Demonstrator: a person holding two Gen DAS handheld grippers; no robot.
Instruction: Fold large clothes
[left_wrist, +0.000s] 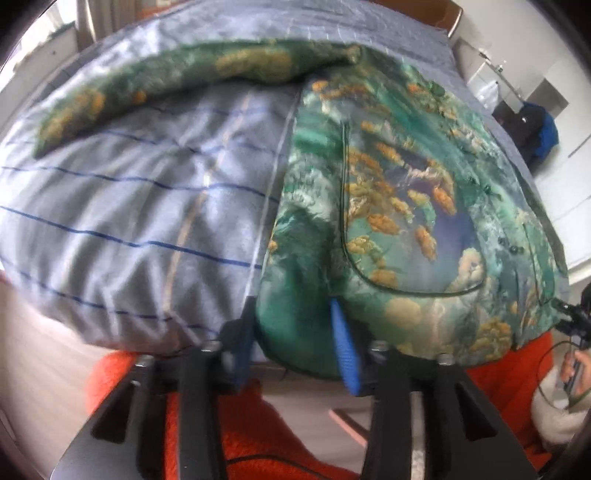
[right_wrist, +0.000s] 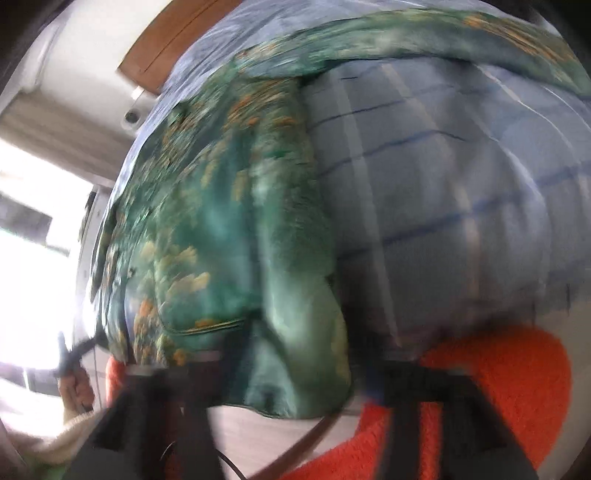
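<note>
A green shirt (left_wrist: 388, 206) printed with orange and cream flowers lies spread on a bed, one sleeve (left_wrist: 192, 74) stretched out to the left. Its near hem corner hangs over the bed edge. My left gripper (left_wrist: 295, 343) is open, its blue-padded fingers (left_wrist: 345, 354) standing either side of that corner. In the right wrist view the same shirt (right_wrist: 221, 221) is blurred; its other hem corner (right_wrist: 303, 362) hangs between the dark fingers of my right gripper (right_wrist: 295, 380). I cannot tell whether they are closed on it.
The bed has a light blue striped duvet (left_wrist: 129, 206) with a wooden headboard (right_wrist: 162, 40) behind. My orange fleece (right_wrist: 498, 387) shows below. The other gripper shows at the right edge (left_wrist: 576, 317). A bright window (right_wrist: 33, 221) is at the left.
</note>
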